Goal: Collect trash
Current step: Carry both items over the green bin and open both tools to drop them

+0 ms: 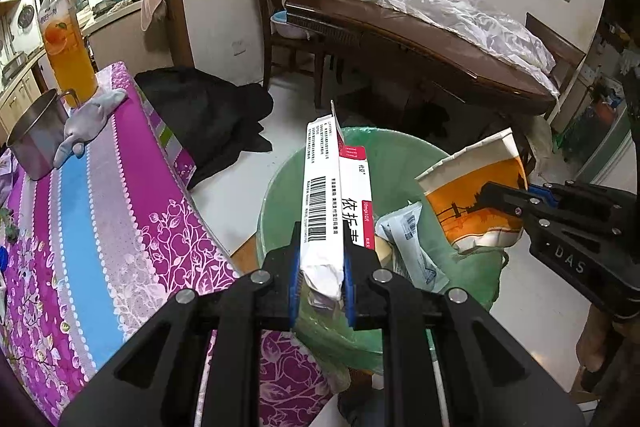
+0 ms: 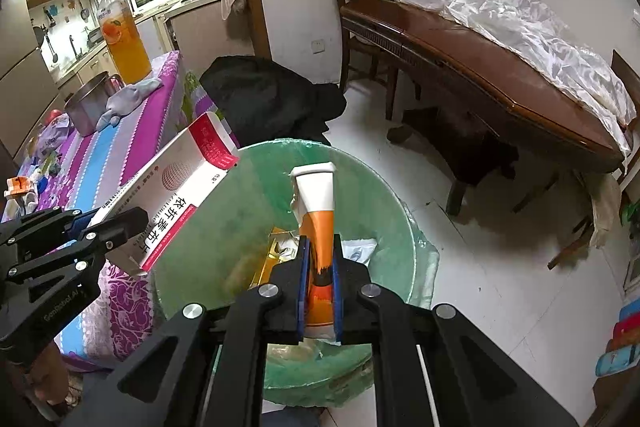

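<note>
My left gripper (image 1: 322, 279) is shut on a white and red medicine box (image 1: 334, 203) and holds it over the green-lined trash bin (image 1: 280, 187). My right gripper (image 2: 320, 283) is shut on a crushed orange and white paper cup (image 2: 318, 211), also above the bin (image 2: 256, 187). In the left wrist view the cup (image 1: 476, 191) and the right gripper (image 1: 516, 201) hang over the bin's right rim. In the right wrist view the box (image 2: 180, 187) and the left gripper (image 2: 108, 231) are at the bin's left rim. Paper wrappers (image 1: 408, 239) lie inside the bin.
A table with a purple flowered cloth (image 1: 100, 195) stands left of the bin, bearing a steel pot (image 1: 36, 143), a grey cloth (image 1: 86, 127) and an orange drink bottle (image 1: 66, 51). A dark wooden table (image 1: 420, 47) with plastic sheeting and a black bag (image 1: 208, 115) stand beyond.
</note>
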`<action>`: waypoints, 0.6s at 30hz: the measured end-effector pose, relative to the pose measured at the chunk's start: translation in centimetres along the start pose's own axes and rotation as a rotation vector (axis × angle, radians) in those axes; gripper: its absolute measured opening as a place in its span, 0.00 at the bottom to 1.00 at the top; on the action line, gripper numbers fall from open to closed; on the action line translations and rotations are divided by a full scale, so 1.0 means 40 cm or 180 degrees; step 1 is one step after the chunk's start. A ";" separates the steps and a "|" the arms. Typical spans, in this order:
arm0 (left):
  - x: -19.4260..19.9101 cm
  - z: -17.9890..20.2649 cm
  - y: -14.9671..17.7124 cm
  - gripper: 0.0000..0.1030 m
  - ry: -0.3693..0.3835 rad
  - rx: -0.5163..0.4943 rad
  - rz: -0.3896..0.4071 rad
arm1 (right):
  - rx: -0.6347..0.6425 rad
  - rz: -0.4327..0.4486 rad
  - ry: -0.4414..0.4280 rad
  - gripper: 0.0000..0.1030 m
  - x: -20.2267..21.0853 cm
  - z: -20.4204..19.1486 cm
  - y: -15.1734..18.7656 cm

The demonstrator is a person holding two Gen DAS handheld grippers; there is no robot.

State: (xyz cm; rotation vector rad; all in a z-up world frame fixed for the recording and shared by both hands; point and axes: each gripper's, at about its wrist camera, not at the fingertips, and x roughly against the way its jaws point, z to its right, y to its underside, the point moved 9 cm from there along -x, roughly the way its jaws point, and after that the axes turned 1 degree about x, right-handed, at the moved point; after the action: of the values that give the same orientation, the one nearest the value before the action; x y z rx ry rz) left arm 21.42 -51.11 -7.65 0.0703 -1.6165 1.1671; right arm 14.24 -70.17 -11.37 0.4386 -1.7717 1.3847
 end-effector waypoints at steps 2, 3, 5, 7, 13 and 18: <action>0.002 0.004 -0.004 0.14 0.0004 -0.0005 0.0013 | 0.0005 0.0012 0.0003 0.10 0.001 -0.006 -0.003; 0.002 0.007 -0.006 0.14 0.0008 -0.0006 0.0018 | 0.0005 0.0017 0.0002 0.10 0.002 -0.006 -0.005; 0.002 0.009 -0.010 0.15 0.0003 -0.0007 0.0031 | 0.0006 0.0027 0.0004 0.10 0.005 -0.006 -0.009; 0.000 0.008 -0.013 0.15 -0.0020 0.0004 0.0036 | -0.0001 0.0035 0.0010 0.10 0.006 -0.001 -0.009; -0.009 -0.004 -0.012 0.43 -0.0032 0.0051 0.0026 | -0.0096 0.0103 0.0030 0.33 0.019 0.025 -0.011; -0.011 0.005 -0.009 0.43 -0.0018 0.0029 0.0006 | -0.0119 0.0137 0.0011 0.33 0.030 0.028 -0.006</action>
State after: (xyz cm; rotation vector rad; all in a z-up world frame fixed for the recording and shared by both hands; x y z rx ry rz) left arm 21.69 -51.65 -7.74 0.0782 -1.6166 1.1768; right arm 13.25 -71.02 -10.36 0.3797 -1.8107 1.3789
